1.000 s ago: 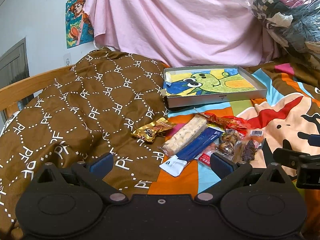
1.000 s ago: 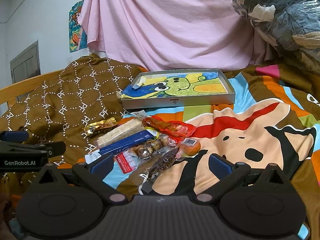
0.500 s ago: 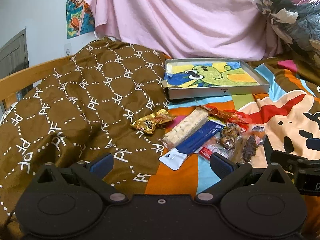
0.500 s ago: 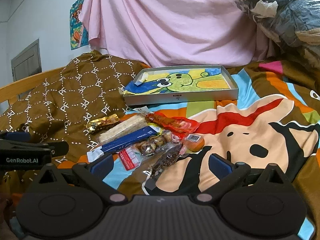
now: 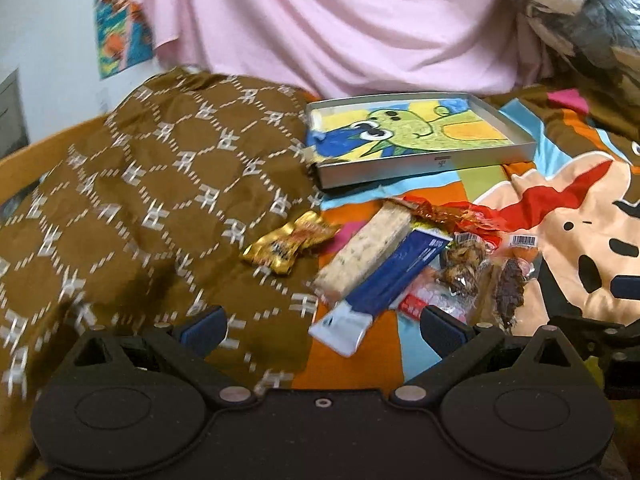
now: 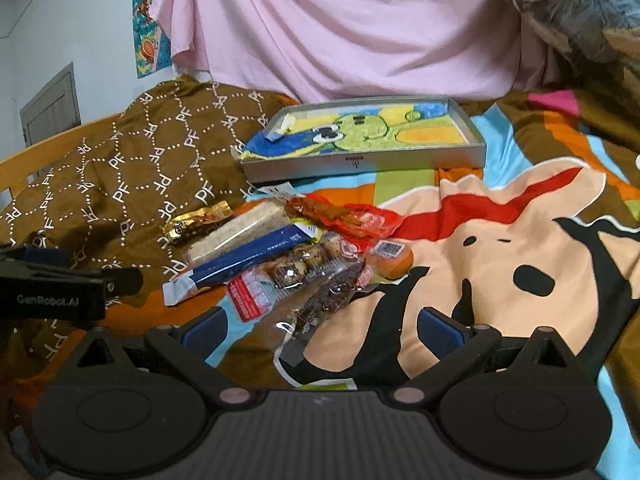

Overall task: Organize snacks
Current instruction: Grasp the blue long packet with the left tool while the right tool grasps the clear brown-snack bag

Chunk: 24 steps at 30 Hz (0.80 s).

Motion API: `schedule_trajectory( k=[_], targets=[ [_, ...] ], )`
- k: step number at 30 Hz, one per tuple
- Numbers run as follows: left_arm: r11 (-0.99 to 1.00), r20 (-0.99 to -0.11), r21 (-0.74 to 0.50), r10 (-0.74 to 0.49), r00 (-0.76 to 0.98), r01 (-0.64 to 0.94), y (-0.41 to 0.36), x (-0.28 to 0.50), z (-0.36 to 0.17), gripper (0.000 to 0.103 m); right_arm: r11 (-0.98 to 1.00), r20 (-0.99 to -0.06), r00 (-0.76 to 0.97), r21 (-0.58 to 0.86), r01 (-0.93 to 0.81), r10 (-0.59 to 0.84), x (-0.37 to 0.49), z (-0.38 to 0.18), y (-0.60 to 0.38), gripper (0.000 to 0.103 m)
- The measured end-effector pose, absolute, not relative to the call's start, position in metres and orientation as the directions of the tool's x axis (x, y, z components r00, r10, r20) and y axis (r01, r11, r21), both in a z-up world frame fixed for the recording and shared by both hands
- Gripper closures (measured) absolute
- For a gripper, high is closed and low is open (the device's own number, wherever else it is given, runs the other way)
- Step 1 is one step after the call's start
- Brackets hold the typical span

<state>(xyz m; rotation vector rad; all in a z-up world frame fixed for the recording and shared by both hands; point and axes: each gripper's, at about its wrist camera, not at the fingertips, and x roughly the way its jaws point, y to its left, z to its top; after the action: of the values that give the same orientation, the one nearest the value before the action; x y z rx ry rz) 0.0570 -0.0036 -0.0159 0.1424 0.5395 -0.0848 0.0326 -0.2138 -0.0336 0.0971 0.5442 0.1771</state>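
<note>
Up close, left gripper (image 5: 322, 326) with blue-padded black fingers spread wide, nothing between them, hovering over the near end of a blue-and-white flat snack packet (image 5: 386, 278). Right gripper (image 6: 322, 326) likewise agape and empty, poised just short of a clear packet of dark dried meat (image 6: 326, 298).

Just beyond, snacks heaped together on a cartoon-print bedspread (image 6: 500, 240): pale nougat-like bar in clear wrap (image 5: 366, 250) lying against the blue packet; gold crinkled foil wrapper (image 5: 290, 240) slightly apart to the left, at the edge of a brown quilt with white PF lettering (image 5: 160, 200); long red plastic-wrapped snack (image 6: 344, 214) across the far end of the pile; clear pack of brown round pieces with a red label (image 6: 288, 274) beside the dried meat; small orange round item under a barcode sticker (image 6: 394, 262) at the right edge.

Farther back, shallow grey rectangular tray lined with a green cartoon-creature picture (image 6: 362, 162), apart from the pile and holding no snacks. Behind everything, draped pink cloth (image 6: 340, 28).
</note>
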Motion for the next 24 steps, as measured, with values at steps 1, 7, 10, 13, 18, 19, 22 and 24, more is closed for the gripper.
schedule_trajectory(
  k=[1,7,10,13,18,19,22,24],
  targets=[
    [0.985,-0.518,0.116,-0.051,0.854,0.129,-0.005,0.063,-0.016,0.001,0.977,-0.515,0.833,0.156,-0.142,0.203,0.037,-0.034,-0.216,0.000],
    [0.973,-0.520,0.111,-0.118,0.846,0.204,-0.010,0.105,-0.022,0.001,0.967,-0.565,0.792,0.220,-0.126,0.232,0.061,-0.039,-0.227,0.000],
    [0.962,-0.543,0.093,-0.166,0.823,0.255,-0.012,0.124,-0.030,0.001,0.965,-0.574,0.782,0.221,-0.141,0.245,0.072,-0.040,-0.229,0.000],
    [0.952,-0.563,0.029,-0.236,0.792,0.305,-0.008,0.137,-0.039,0.001,0.952,-0.583,0.757,0.252,-0.176,0.294,0.084,-0.040,-0.233,0.000],
    [0.935,-0.585,-0.031,-0.304,0.752,0.353,-0.004,0.149,-0.050,0.001,0.938,-0.612,0.715,0.282,-0.203,0.338,0.104,-0.044,-0.233,0.000],
    [0.933,-0.598,-0.046,-0.313,0.738,0.358,-0.003,0.151,-0.053,0.001,0.937,-0.617,0.709,0.286,-0.203,0.342,0.108,-0.045,-0.233,0.000],
    [0.928,-0.629,-0.092,-0.336,0.701,0.361,0.000,0.159,-0.059,0.001,0.928,-0.624,0.692,0.309,-0.208,0.363,0.121,-0.050,-0.230,0.001],
    [0.925,-0.649,-0.115,-0.346,0.678,0.362,0.002,0.164,-0.063,0.001,0.924,-0.629,0.683,0.325,-0.203,0.372,0.127,-0.052,-0.228,0.004]
  ],
)
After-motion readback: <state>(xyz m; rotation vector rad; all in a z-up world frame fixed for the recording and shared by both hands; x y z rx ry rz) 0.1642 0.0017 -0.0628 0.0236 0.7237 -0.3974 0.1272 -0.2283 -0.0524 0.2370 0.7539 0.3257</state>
